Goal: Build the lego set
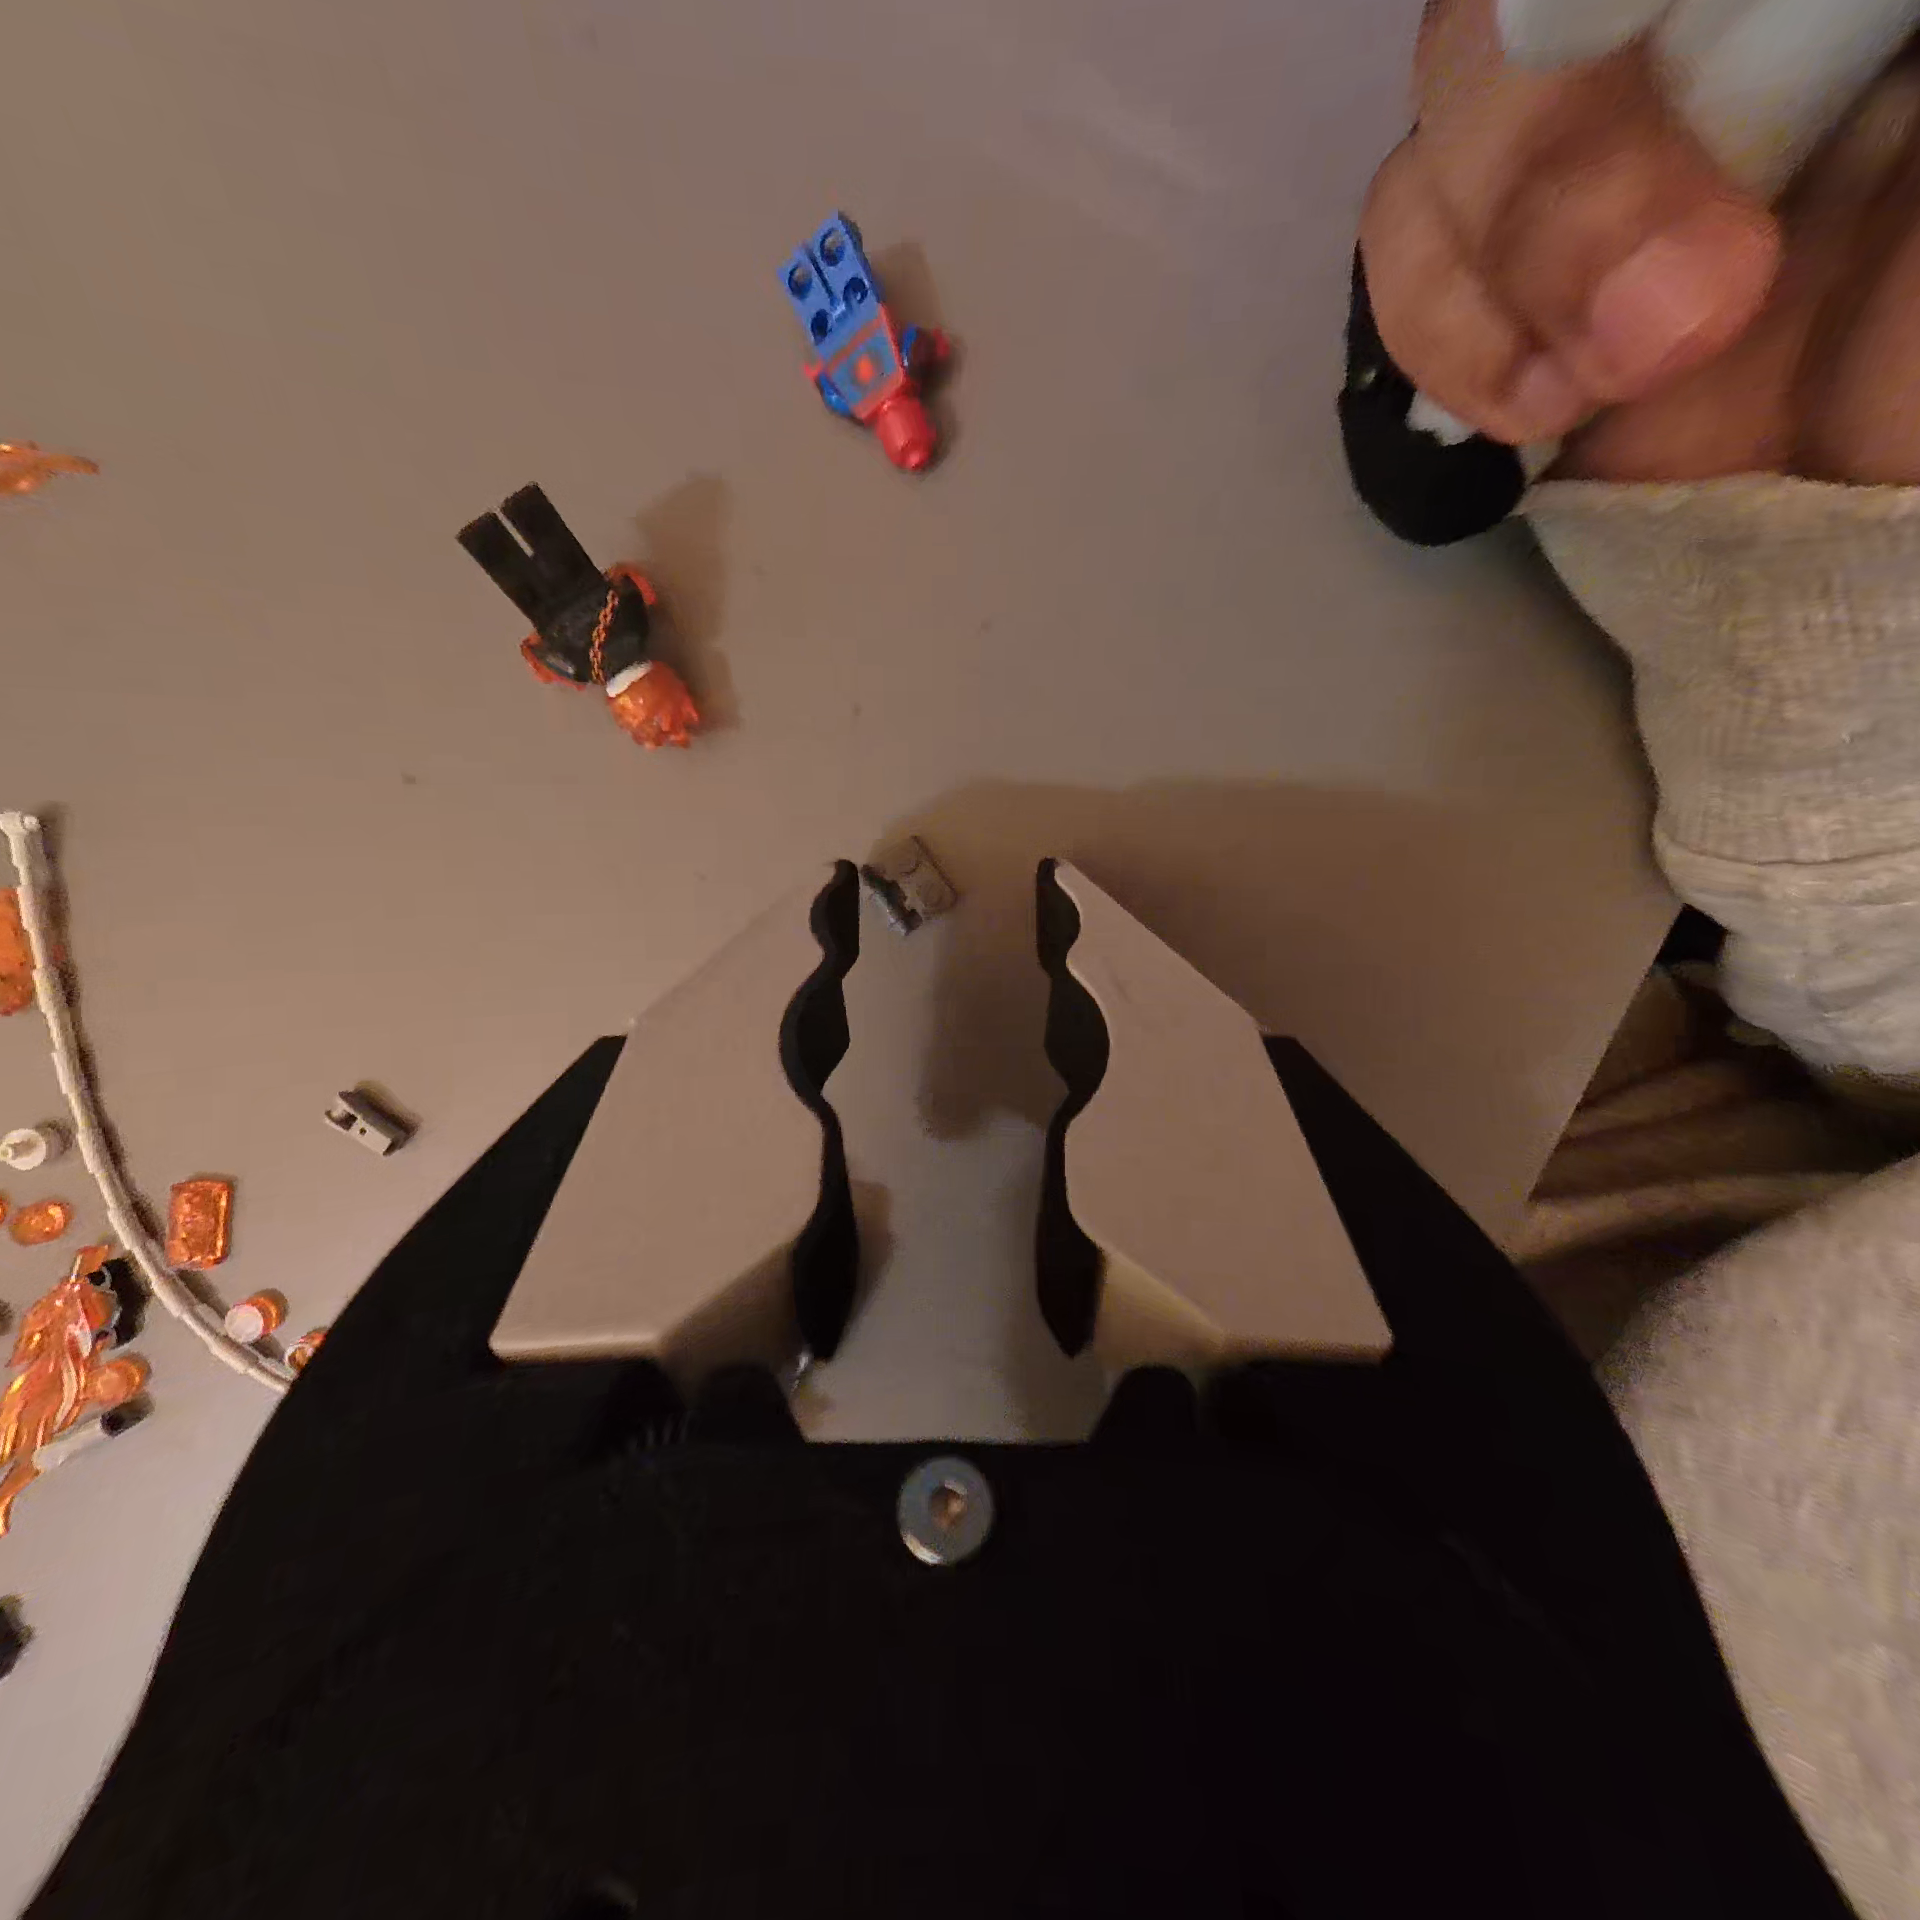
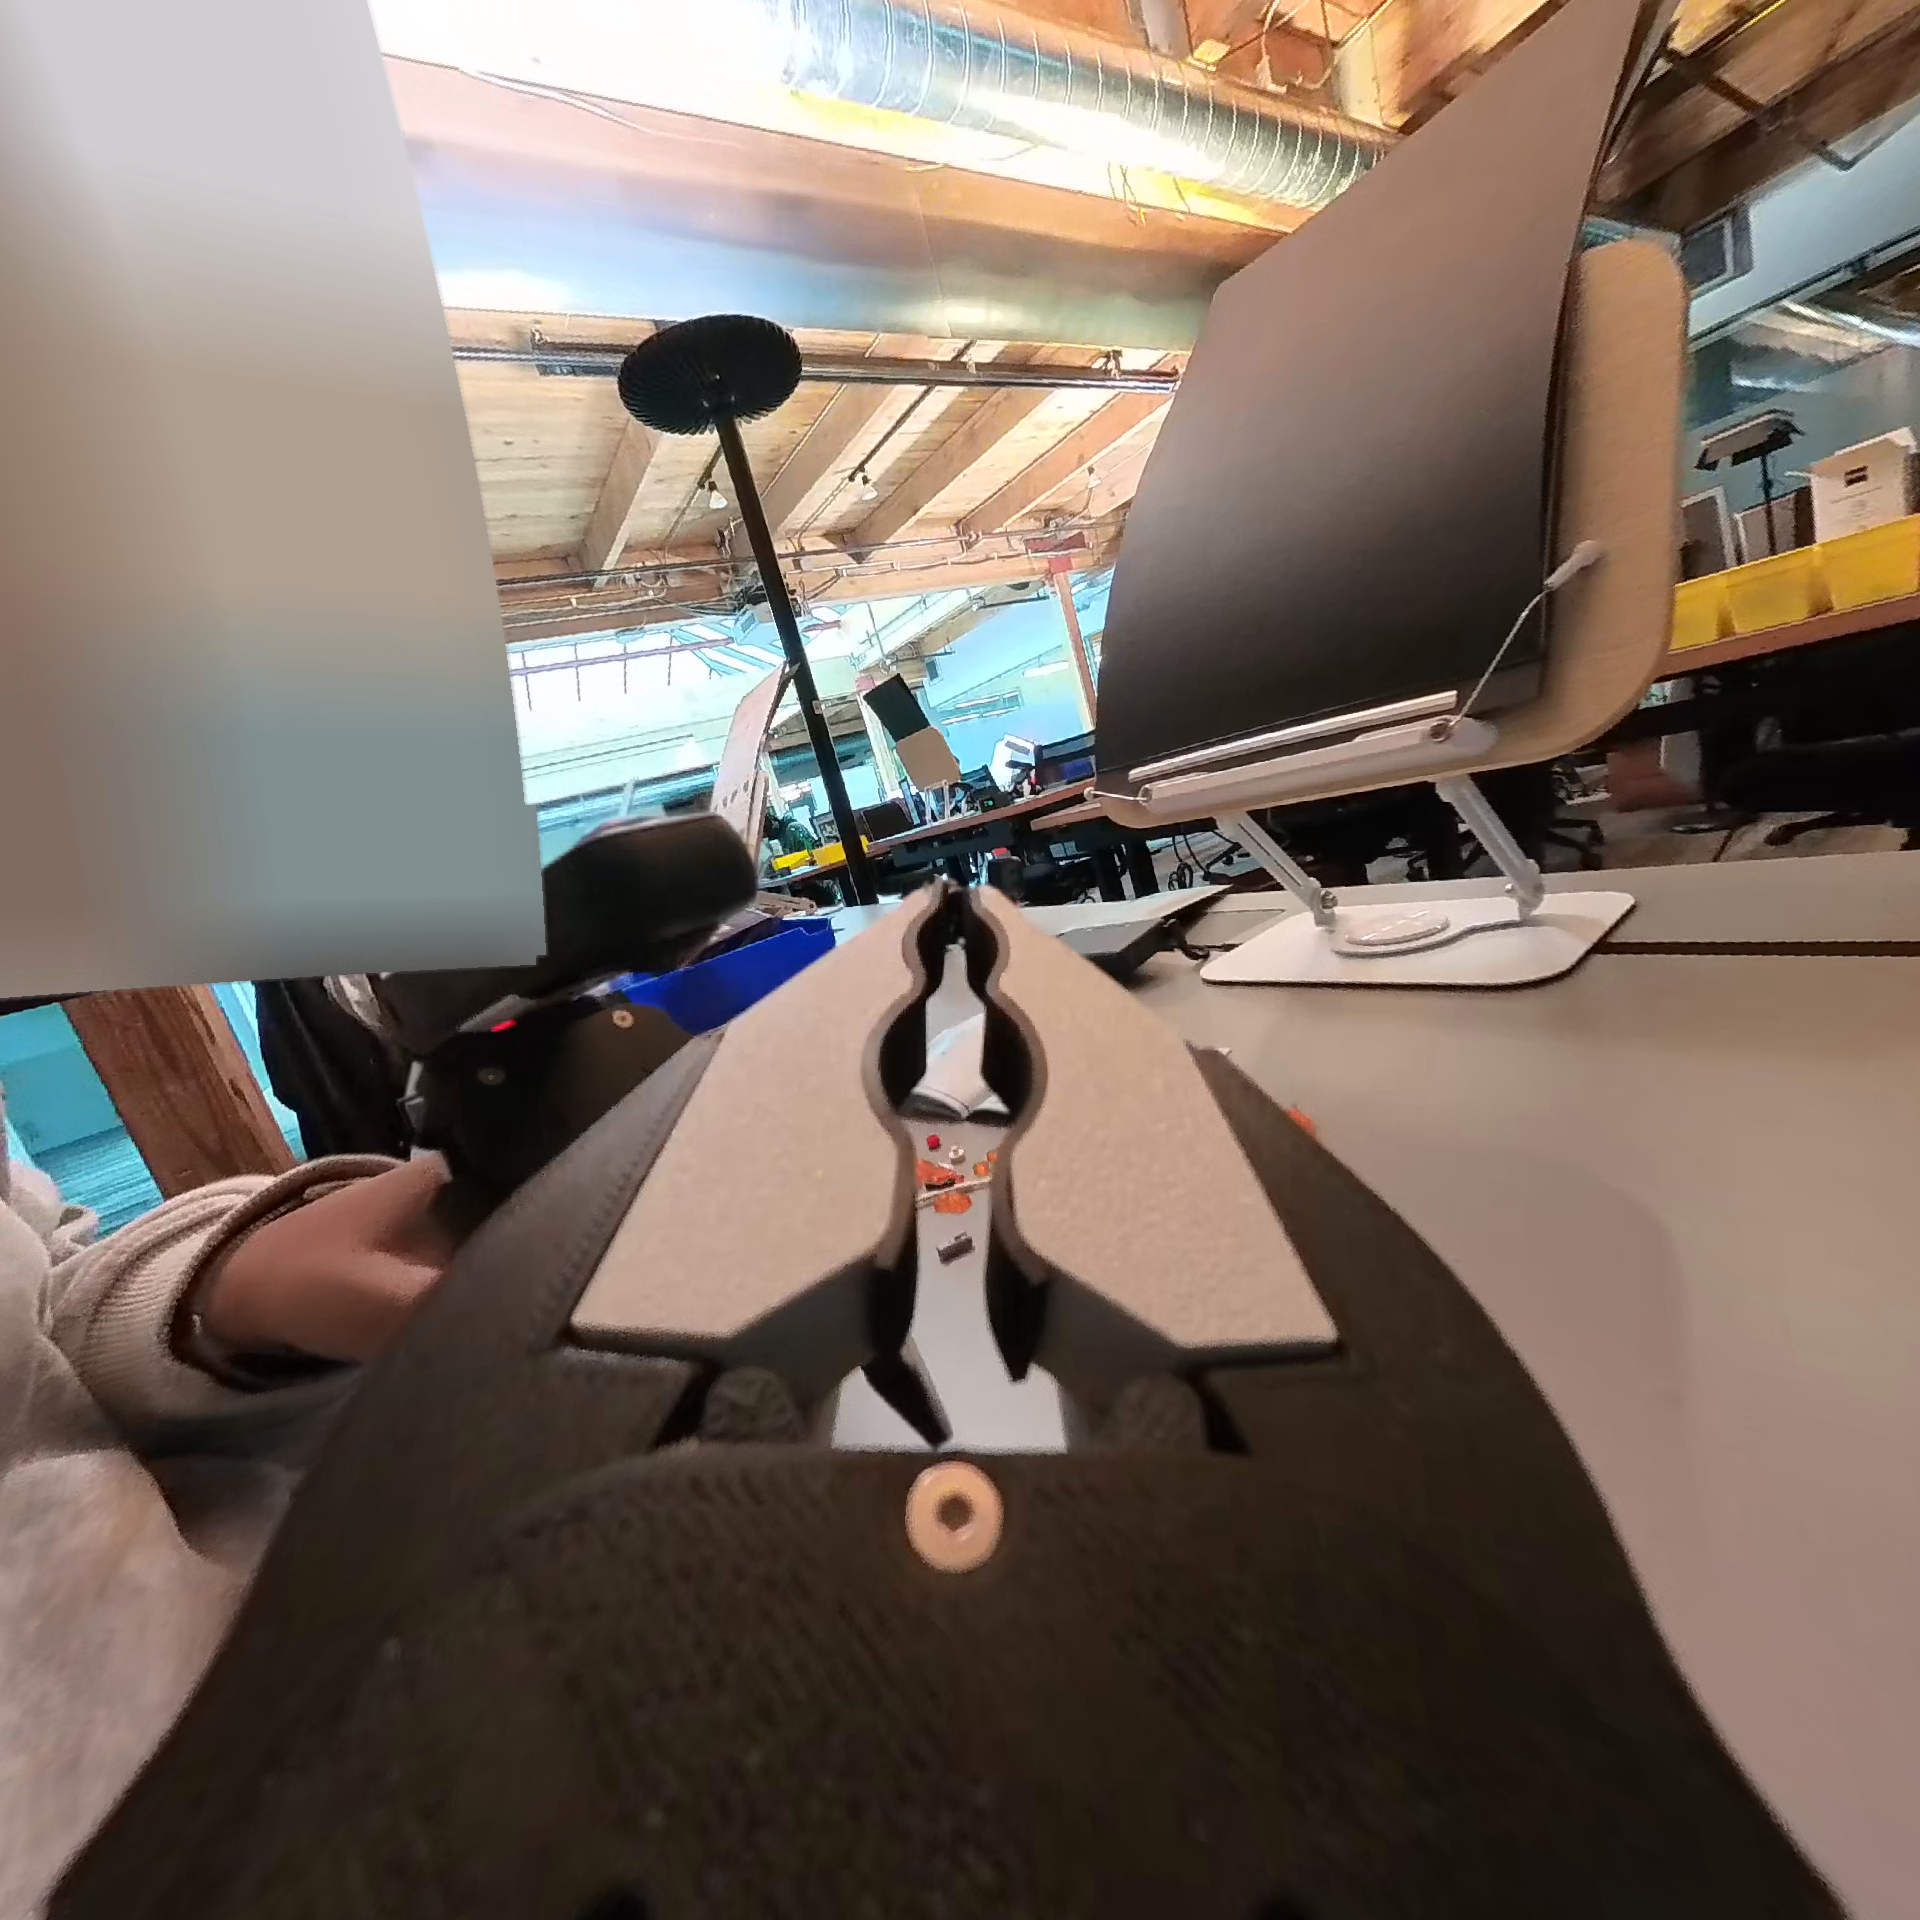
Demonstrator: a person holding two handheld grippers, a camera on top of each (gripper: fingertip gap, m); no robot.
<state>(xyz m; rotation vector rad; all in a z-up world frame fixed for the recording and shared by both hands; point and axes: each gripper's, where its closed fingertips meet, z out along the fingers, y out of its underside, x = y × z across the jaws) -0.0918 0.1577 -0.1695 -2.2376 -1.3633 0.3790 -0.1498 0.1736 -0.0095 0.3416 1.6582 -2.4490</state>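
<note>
In the left wrist view, the left tongs (image 1: pixel 948 883) are seen released, with a clear gap between the two fingers and nothing gripped. A small grey lego piece (image 1: pixel 912 883) is found on the counter (image 1: pixel 1143 520) just beside the tip of the left-hand finger, at the mouth of the gap. A second grey piece (image 1: pixel 369 1120) is seen at the lower left. Above the tongs, toward the middle of the frame, a black minifigure with an orange flame head (image 1: pixel 597 623) is laid flat, and a blue and red minifigure (image 1: pixel 862 343) is laid farther up. Orange translucent pieces (image 1: pixel 62 1340) and a white curved strip (image 1: pixel 83 1122) are scattered along the left edge. A blurred hand (image 1: pixel 1558 281) is seen at the upper right.

In the right wrist view, the right tongs (image 2: pixel 956 904) are shown clenched, the tips nearly meeting; whether anything is pinched cannot be told. A dark monitor on a stand (image 2: pixel 1351 499) is seen at the upper right.
</note>
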